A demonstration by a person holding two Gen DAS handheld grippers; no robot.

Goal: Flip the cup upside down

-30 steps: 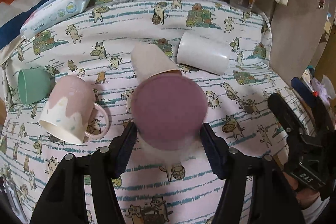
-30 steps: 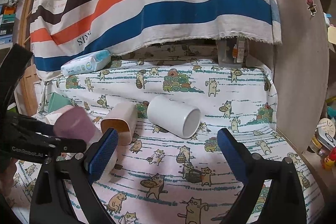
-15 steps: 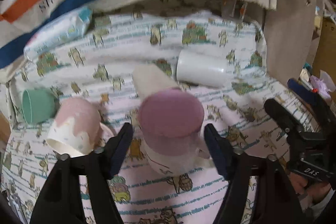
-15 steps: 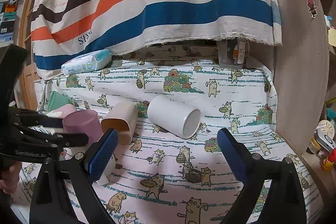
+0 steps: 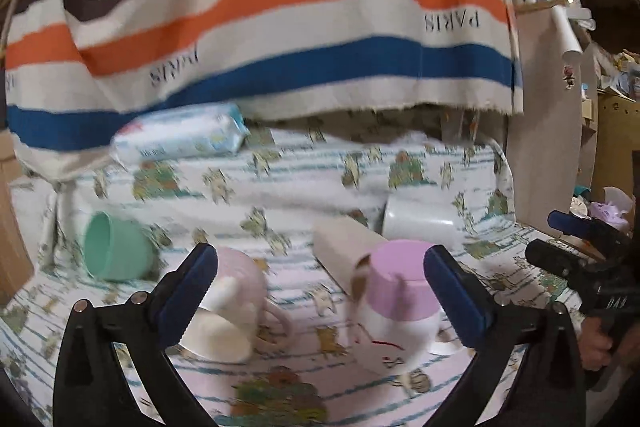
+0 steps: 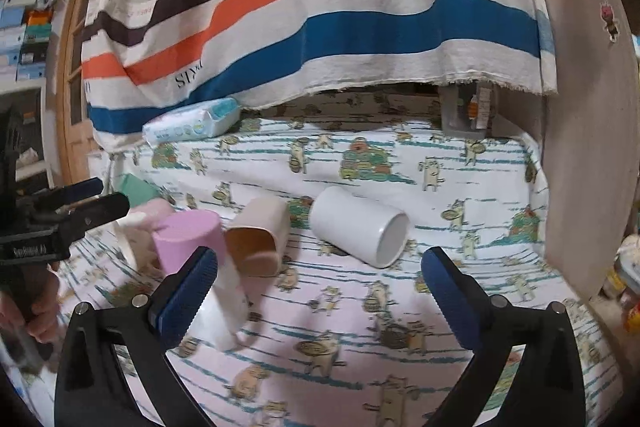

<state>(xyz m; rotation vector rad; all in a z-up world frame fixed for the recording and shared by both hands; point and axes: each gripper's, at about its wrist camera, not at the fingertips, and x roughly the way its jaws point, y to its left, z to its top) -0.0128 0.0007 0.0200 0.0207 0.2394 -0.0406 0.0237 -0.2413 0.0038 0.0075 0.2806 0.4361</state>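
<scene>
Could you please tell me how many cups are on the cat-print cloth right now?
5: a mint green cup on its side far left, a pink-and-cream handled mug, an inverted purple-bottomed mug, a beige tumbler and a white cylindrical cup, both lying down.

Left gripper (image 5: 320, 293) black-framed, blue ribbed pads (image 5: 454, 299), silver screws (image 5: 81, 305), right gripper (image 6: 318, 291) alike

I am facing a striped cloth (image 6: 320, 7) hanging behind a table covered in cat-print fabric (image 6: 440, 179), while a beige panel (image 6: 592, 147) is standing at my right.
</scene>
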